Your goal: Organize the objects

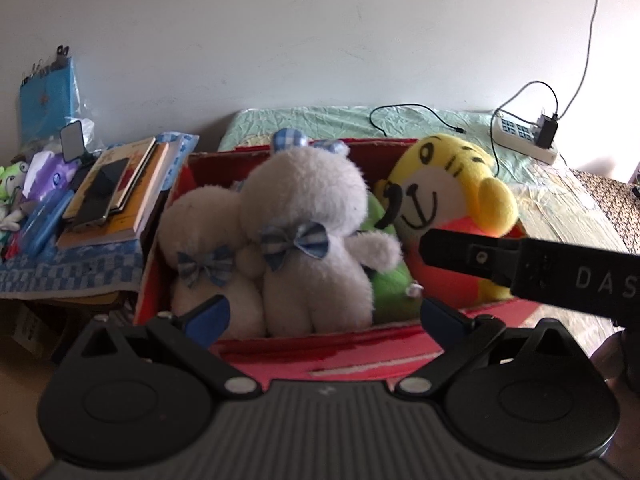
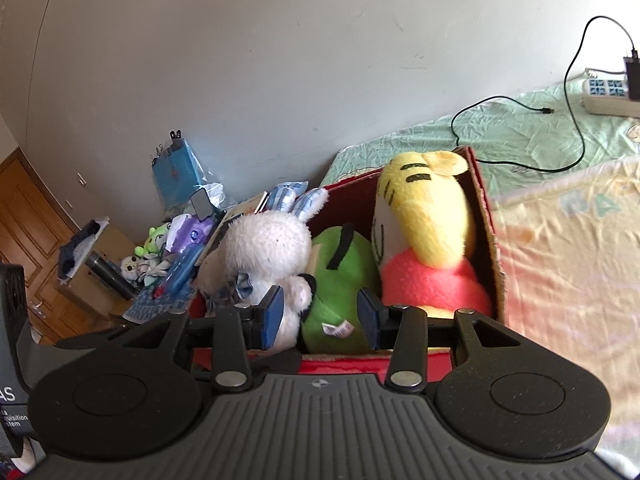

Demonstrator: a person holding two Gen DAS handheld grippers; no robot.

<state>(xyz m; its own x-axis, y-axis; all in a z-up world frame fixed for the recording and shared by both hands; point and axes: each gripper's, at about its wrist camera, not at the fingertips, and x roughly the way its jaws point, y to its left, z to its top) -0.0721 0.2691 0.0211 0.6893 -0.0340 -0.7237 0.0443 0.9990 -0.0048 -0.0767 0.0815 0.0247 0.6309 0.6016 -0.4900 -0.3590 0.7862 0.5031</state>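
Observation:
A red cardboard box (image 1: 360, 350) (image 2: 486, 216) on the bed holds plush toys: two white rabbits (image 1: 308, 220) (image 2: 268, 244) with blue checked bows, a green toy (image 1: 390, 284) (image 2: 340, 268) and a yellow tiger in red (image 1: 448, 184) (image 2: 424, 216). My left gripper (image 1: 324, 314) is open and empty at the box's near wall, in front of the rabbits. My right gripper (image 2: 322, 318) is open over the box, its fingers either side of the green toy's lower part; it enters the left wrist view from the right, its finger (image 1: 472, 256) over the tiger.
A side table (image 1: 80, 272) left of the box carries stacked books, a phone, pens and small toys (image 2: 160, 256). A power strip (image 1: 524, 140) (image 2: 608, 96) with cables lies on the green sheet behind the box. A wooden door (image 2: 28, 236) stands far left.

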